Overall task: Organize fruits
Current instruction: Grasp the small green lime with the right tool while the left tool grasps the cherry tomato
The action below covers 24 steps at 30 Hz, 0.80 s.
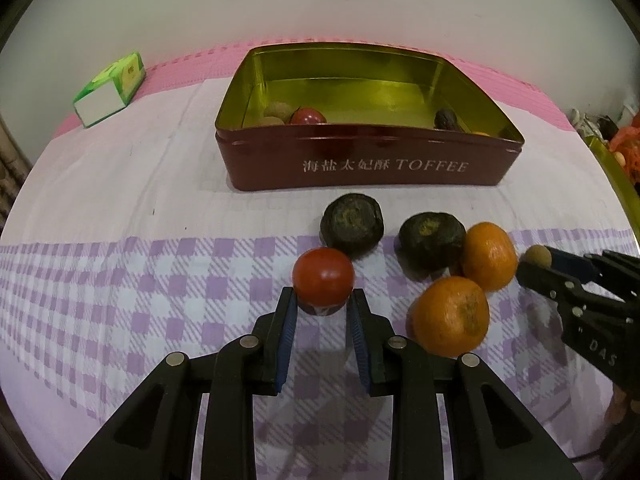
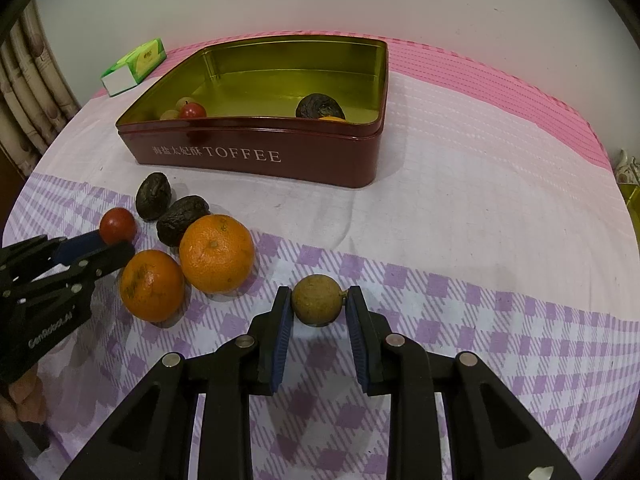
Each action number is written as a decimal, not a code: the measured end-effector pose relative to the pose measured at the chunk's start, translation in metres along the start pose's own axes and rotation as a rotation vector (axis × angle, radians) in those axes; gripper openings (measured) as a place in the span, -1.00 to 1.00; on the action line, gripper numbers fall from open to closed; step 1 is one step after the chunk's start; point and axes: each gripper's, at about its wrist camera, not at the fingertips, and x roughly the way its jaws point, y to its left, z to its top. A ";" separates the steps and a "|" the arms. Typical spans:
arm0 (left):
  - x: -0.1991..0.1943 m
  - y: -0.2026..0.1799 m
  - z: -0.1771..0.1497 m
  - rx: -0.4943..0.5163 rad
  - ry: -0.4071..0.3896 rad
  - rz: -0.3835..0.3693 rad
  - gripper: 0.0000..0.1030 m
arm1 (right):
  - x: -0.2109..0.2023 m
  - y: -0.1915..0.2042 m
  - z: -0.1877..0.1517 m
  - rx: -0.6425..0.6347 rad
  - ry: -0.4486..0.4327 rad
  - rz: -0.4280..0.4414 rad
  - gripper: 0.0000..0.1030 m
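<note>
My left gripper [image 1: 323, 300] is shut on a small red fruit [image 1: 323, 277], just above the checked cloth; it also shows in the right wrist view [image 2: 117, 225]. My right gripper [image 2: 318, 300] is shut on a small brown round fruit [image 2: 317, 299], which shows in the left wrist view [image 1: 538, 256]. Two oranges [image 1: 451, 316] [image 1: 489, 256] and two dark wrinkled fruits [image 1: 352, 225] [image 1: 431, 240] lie on the cloth between the grippers. The open red TOFFEE tin [image 1: 368, 166] behind them holds several small fruits, among them a red one [image 1: 307, 117] and a dark one [image 2: 320, 107].
A green and white carton [image 1: 110, 90] lies at the back left on the pink cloth. A gold tin edge [image 1: 616, 184] and cluttered objects sit at the far right. A curtain [image 2: 32, 92] hangs at the left.
</note>
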 end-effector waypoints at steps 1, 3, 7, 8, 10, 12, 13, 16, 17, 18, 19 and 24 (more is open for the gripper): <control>0.002 0.000 0.002 -0.001 0.000 0.000 -0.45 | 0.000 0.001 0.000 0.002 0.000 0.000 -0.51; 0.003 0.000 0.004 -0.002 0.000 0.000 -0.45 | 0.000 0.001 0.000 0.001 0.000 0.000 -0.50; 0.005 0.001 0.005 -0.001 -0.005 0.000 -0.45 | 0.000 0.001 0.000 0.002 0.000 0.000 -0.50; 0.004 0.002 0.005 -0.003 -0.005 -0.002 -0.45 | 0.001 0.001 0.000 0.001 0.000 0.000 -0.50; 0.004 0.003 0.005 -0.008 -0.006 -0.010 -0.45 | 0.000 0.001 0.000 0.001 0.000 0.000 -0.50; 0.004 0.005 0.005 -0.011 -0.007 -0.018 -0.45 | 0.000 0.001 0.000 0.004 0.000 0.000 -0.50; 0.004 0.006 0.005 -0.012 -0.005 -0.025 -0.45 | 0.000 0.001 0.000 0.003 0.000 0.000 -0.50; 0.004 0.008 0.005 -0.017 0.000 -0.053 -0.20 | 0.001 0.000 0.001 0.007 -0.001 0.003 -0.50; 0.004 0.008 0.005 -0.021 0.002 -0.058 -0.10 | 0.001 0.000 0.001 0.007 -0.002 0.003 -0.50; 0.004 0.008 0.005 -0.025 0.002 -0.055 0.04 | 0.001 0.000 0.001 0.009 -0.002 0.005 -0.50; 0.005 0.007 0.005 -0.025 0.000 -0.048 0.04 | 0.001 -0.001 0.001 0.010 -0.002 0.005 -0.50; 0.007 0.004 0.005 -0.004 -0.009 -0.011 0.04 | 0.000 -0.001 0.001 0.017 -0.004 0.010 -0.50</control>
